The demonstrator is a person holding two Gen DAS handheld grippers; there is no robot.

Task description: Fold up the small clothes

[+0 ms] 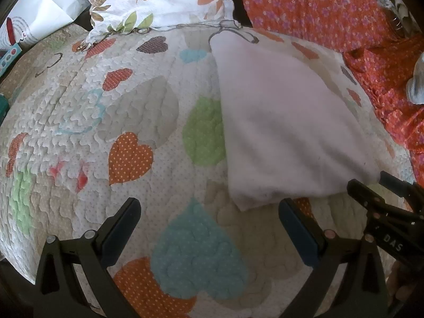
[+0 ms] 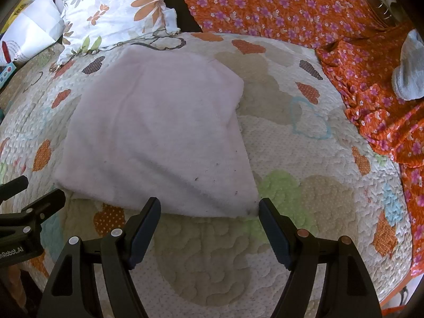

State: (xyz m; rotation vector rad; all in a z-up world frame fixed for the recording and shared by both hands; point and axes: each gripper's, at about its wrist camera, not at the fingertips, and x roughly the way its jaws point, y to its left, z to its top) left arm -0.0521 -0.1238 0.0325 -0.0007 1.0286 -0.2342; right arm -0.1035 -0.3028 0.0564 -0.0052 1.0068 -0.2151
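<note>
A pale pink fuzzy garment (image 2: 159,137) lies folded flat on the heart-patterned quilt (image 2: 304,185). It also shows in the left wrist view (image 1: 286,127), at the right. My right gripper (image 2: 209,225) is open and empty, its fingertips just short of the garment's near edge. My left gripper (image 1: 209,225) is open and empty, hovering over the quilt (image 1: 132,106) to the left of the garment's near corner. The right gripper's side shows at the right edge of the left wrist view (image 1: 384,206).
A floral pillow (image 2: 114,10) lies at the far left. An orange flowered cloth (image 2: 291,5) covers the back and right side. A grey sock (image 2: 410,71) lies on it at the right. A white paper bag (image 1: 39,8) stands far left.
</note>
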